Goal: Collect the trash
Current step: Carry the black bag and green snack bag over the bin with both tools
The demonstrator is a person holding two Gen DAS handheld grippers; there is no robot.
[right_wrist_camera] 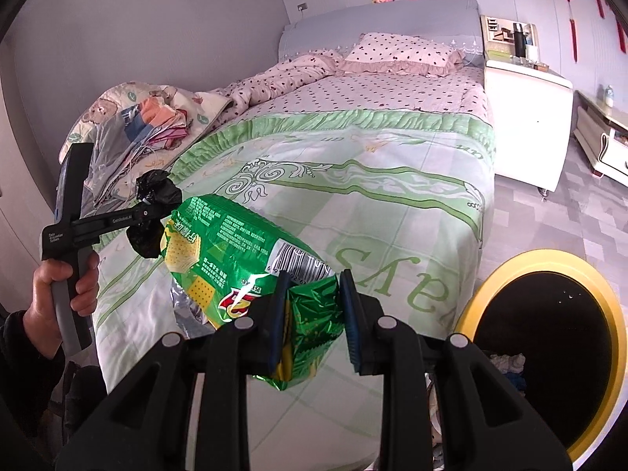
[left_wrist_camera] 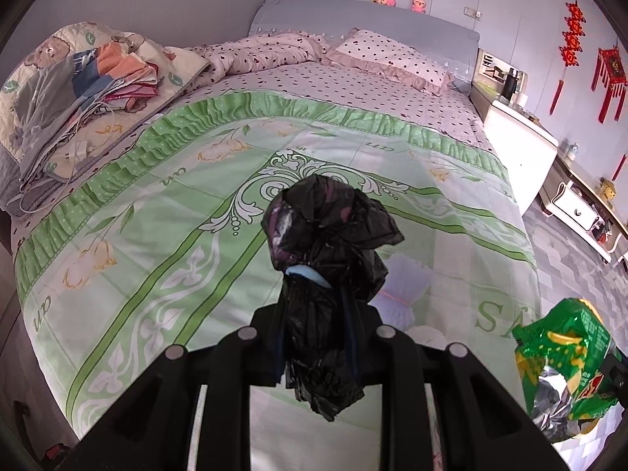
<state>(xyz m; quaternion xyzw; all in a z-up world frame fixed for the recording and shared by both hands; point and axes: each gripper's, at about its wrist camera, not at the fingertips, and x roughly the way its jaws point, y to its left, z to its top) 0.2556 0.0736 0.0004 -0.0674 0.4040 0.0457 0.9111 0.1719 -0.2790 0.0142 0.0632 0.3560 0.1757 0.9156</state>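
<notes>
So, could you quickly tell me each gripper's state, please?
Left gripper: shut on the black bag.
Right gripper: shut on the green wrapper.

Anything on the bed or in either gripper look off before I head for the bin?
Nothing spilled or damaged. Left gripper pinches a crumpled black bag, right gripper a torn-open green snack wrapper. A heap of bedding lies untidy on the bed.

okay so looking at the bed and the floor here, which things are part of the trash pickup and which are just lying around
Part of the job:
- black plastic bag, clamped in the left gripper
- green snack wrapper, clamped in the right gripper
- yellow-rimmed bin on the floor beside the bed

Just lying about:
- folded quilts
- polka-dot pillow
- white nightstand
</notes>
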